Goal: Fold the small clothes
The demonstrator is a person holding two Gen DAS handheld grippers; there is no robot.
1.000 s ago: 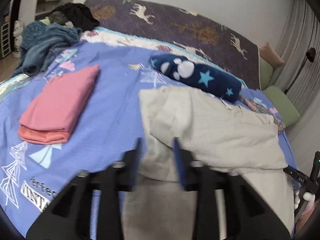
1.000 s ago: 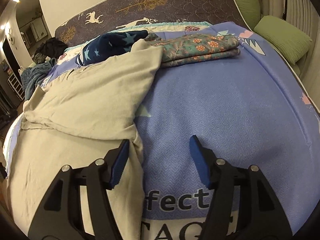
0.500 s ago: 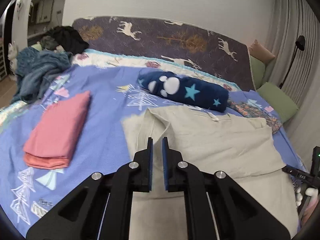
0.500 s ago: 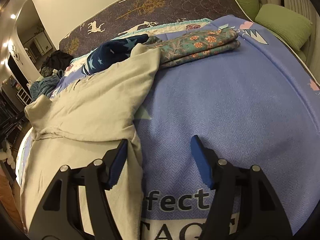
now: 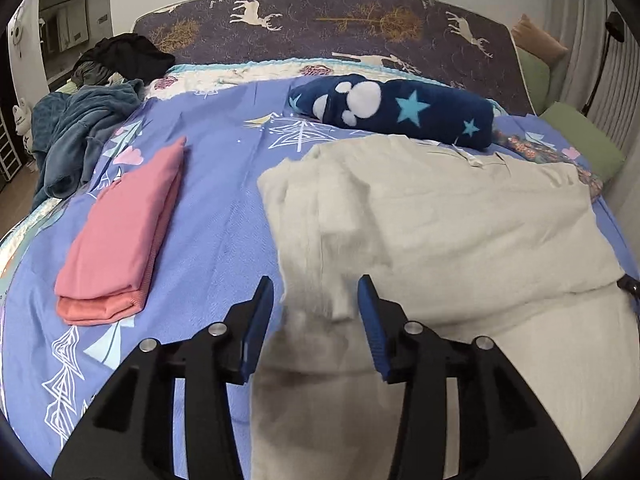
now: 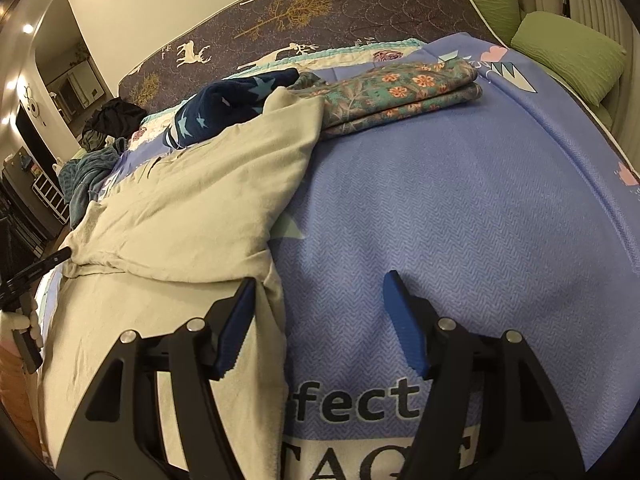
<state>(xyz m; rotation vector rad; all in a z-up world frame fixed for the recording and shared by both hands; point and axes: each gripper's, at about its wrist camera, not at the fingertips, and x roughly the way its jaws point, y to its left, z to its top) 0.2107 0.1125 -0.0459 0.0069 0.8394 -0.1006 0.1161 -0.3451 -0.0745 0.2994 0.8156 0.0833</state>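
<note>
Cloth this soft sags, so pinch the beige garment (image 5: pixel 460 216) at its folded edge; your left gripper (image 5: pixel 316 312) and right gripper (image 6: pixel 320 312) gape wide, holding nothing.

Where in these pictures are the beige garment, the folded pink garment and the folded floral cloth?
beige garment (image 5: pixel 460 216): left wrist view, on its flat middle.
folded pink garment (image 5: pixel 124 232): left wrist view, on its top layer.
folded floral cloth (image 6: pixel 400 88): right wrist view, on its top face.

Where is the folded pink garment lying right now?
In the left wrist view, the folded pink garment lies on the blue bedspread, left of the beige garment.
</note>
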